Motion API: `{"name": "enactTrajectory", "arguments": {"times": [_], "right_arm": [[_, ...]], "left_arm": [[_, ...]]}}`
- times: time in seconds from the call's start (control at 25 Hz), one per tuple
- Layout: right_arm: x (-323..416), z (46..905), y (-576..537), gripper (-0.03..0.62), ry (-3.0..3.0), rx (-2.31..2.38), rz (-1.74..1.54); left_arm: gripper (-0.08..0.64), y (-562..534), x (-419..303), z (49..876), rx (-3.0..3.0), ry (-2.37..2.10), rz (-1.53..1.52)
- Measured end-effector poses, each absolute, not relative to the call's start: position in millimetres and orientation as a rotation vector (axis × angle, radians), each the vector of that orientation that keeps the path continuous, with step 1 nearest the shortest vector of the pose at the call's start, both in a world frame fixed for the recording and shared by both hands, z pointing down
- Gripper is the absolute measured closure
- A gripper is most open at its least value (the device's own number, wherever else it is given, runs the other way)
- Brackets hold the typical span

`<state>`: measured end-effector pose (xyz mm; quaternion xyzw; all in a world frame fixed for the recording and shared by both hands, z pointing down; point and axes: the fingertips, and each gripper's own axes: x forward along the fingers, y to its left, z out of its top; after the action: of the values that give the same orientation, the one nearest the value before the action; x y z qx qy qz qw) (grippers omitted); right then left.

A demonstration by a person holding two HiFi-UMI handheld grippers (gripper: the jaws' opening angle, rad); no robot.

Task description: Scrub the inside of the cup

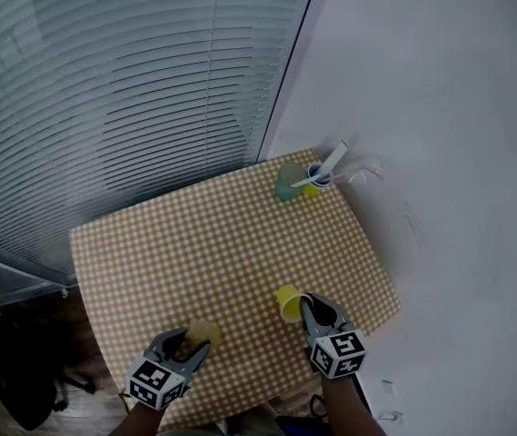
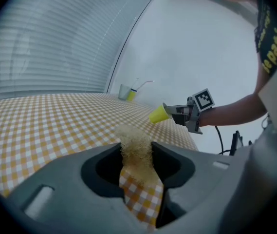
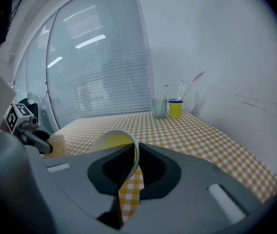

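Table: a tabletop (image 1: 203, 243) under a flat cloth of small yellow-and-white checks, set in a corner between grey slatted blinds (image 1: 104, 89) and a smooth white wall (image 1: 449, 107).

Task cup: a small yellow plastic cup (image 1: 287, 302) with a thin pale rim. It is tipped on its side at the near right of the table, its mouth turned toward the left gripper's side. The right gripper view shows its smooth yellow inside (image 3: 111, 143).

Scrubber: a pale yellow sponge (image 1: 203, 332) with a rough, fibrous surface and a rounded block shape, at the near left of the table, well apart from the yellow plastic cup.

Far corner: a translucent greenish tumbler (image 1: 287, 184) stands upright. Just beside it is a yellow cup with a blue rim (image 1: 315, 180), and a slim white stick (image 1: 331, 163) leans out of that cup.

Left gripper (image 1: 190, 339): the grey jaws stand partly apart, about a sponge's width. The sponge (image 2: 134, 140) fills the gap and both inner faces press on it. It pokes out past the jaw tips above the checked cloth.

Right gripper (image 1: 308, 305): the jaws are drawn narrow and pinch the thin wall of the yellow plastic cup at its rim, one jaw inside the mouth and one outside (image 3: 134, 152). The cup is held out sideways over the cloth.
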<state>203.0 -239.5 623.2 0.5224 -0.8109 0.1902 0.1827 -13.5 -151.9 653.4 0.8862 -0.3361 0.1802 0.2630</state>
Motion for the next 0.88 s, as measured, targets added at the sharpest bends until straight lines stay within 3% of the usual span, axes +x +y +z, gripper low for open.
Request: {"name": "enactTrajectory", "arguments": {"times": [0.88], "right_arm": [[192,565,-227,0.560,-2.396,1.539,0.440]], "left_arm": [[0.416,-157,-11,574,2.555,-0.943,0.307]]}}
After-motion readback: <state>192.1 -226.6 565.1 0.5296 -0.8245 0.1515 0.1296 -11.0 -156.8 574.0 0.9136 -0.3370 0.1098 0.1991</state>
